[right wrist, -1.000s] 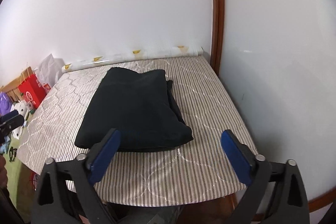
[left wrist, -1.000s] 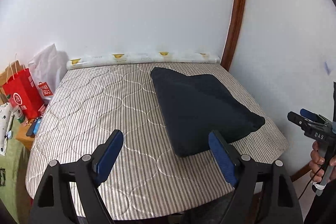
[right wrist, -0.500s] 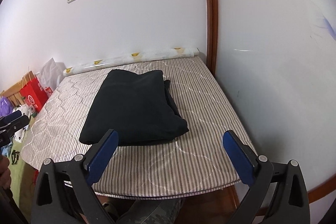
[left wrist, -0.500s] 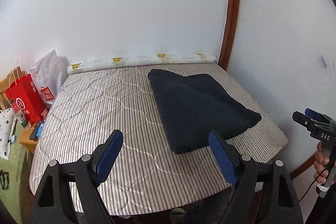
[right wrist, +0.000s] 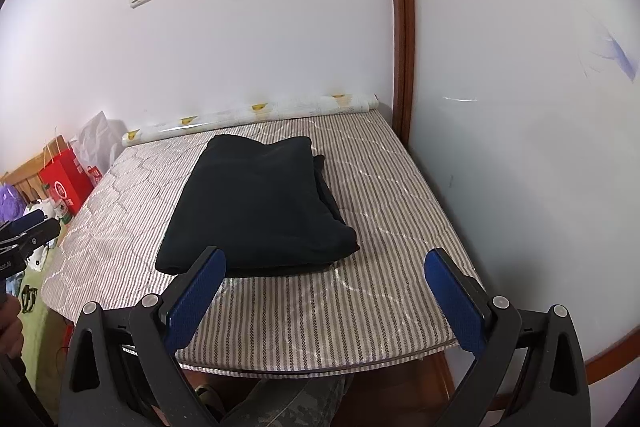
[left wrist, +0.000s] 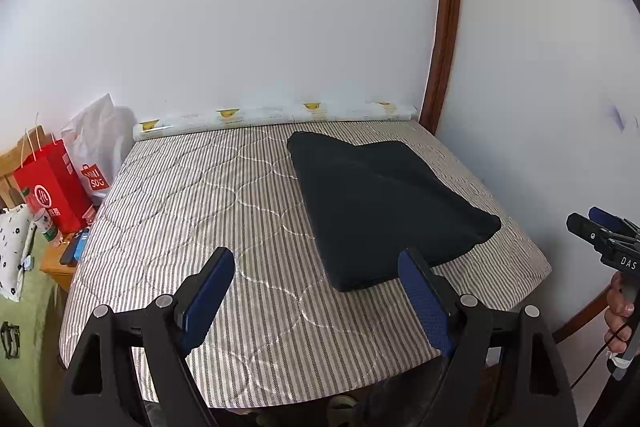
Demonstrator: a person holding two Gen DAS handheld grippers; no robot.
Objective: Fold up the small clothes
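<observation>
- Left wrist view is showing my left gripper [left wrist: 316, 291] hanging in front of the near edge of the mattress [left wrist: 192, 211], its blue pads spread wide with nothing between them.
- Right wrist view is showing my right gripper [right wrist: 326, 293] likewise clear of the mattress [right wrist: 400, 227], pads wide apart and gripping nothing.
- I am seeing the garment [left wrist: 384, 203] lying as a dark, compact bundle on the right half of the mattress, nearer the side wall than the red bag [left wrist: 52, 187] on the far left.
- From the right, the garment [right wrist: 256, 203] is showing stacked layers along its right edge, so I am judging it already folded, with little left to do on this piece.
- I am reading both grippers as parked off the cloth on purpose: neither is touching it, and spread pads cannot drag a layer out of place.
- Each gripper is appearing at the edge of the other's view, level and apart, which is keeping the bundle in plain sight for checking.
- A paper roll [left wrist: 276, 115] is lying along the back wall, well apart from the garment, so nothing is crowding the fold.
- If I am tidying further, the lower layers peeking out on the right are the spot I would be nudging square.
</observation>
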